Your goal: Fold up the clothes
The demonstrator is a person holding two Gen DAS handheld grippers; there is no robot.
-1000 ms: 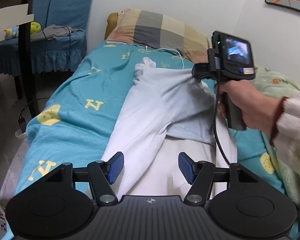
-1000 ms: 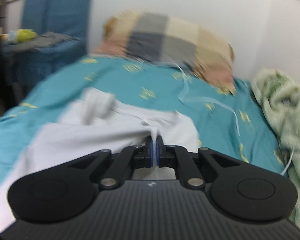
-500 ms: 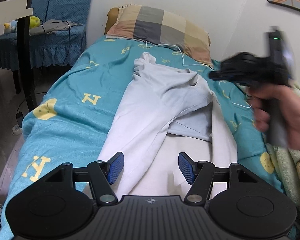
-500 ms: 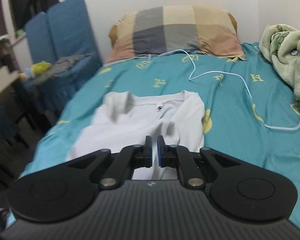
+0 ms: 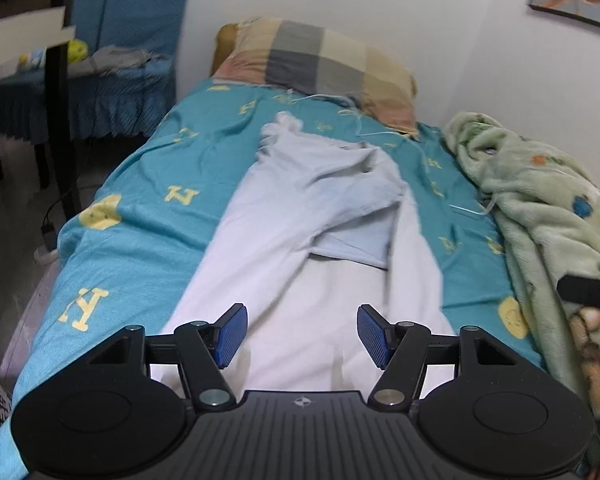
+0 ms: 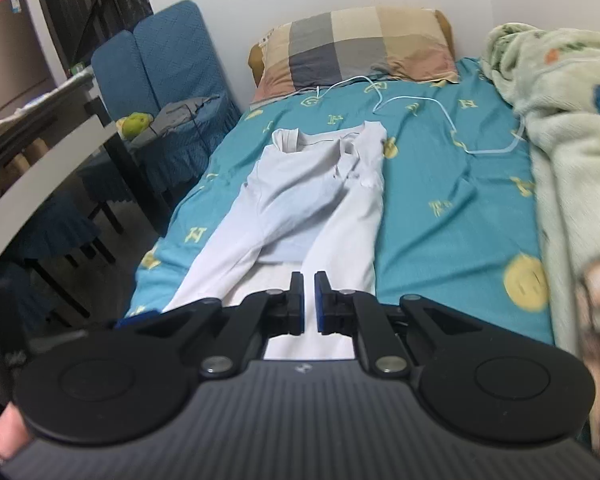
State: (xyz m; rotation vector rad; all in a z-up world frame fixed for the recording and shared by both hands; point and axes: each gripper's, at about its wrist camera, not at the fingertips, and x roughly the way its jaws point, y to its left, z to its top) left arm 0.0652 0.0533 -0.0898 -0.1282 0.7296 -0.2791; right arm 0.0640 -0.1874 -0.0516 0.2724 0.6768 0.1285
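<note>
Left gripper: blue pads spread wide apart with nothing between them, held above the near end of the white garment.
Right gripper: fingers nearly together, a thin slit of daylight between the pads and no cloth in it; it hangs over the near part of the garment, seen from the right wrist view. Its black body also peeks in at the right edge of the left wrist view.
Bed: covered by a teal sheet printed with yellow letters and round faces; it fills most of both views and runs away to the white wall.
Green blanket: fleecy, with small coloured patches, heaped along the right side of the bed, its edge lying on the sheet.
White garment: lies lengthwise down the middle of the bed, collar end towards the pillow. Both long sides are turned inwards over the body, so a narrow strip results; a pale blue panel shows where the folds meet, and the upper part is rumpled.
Checked pillow: at the head of the bed against the wall, beyond the collar and not touching it.
Blue chair: left of the bed, with grey cloth and a yellow-green soft toy on its seat.
Table: pale top at the left edge of the right wrist view.
White cable: looping over the sheet from the pillow towards the blanket, clear of the garment.
</note>
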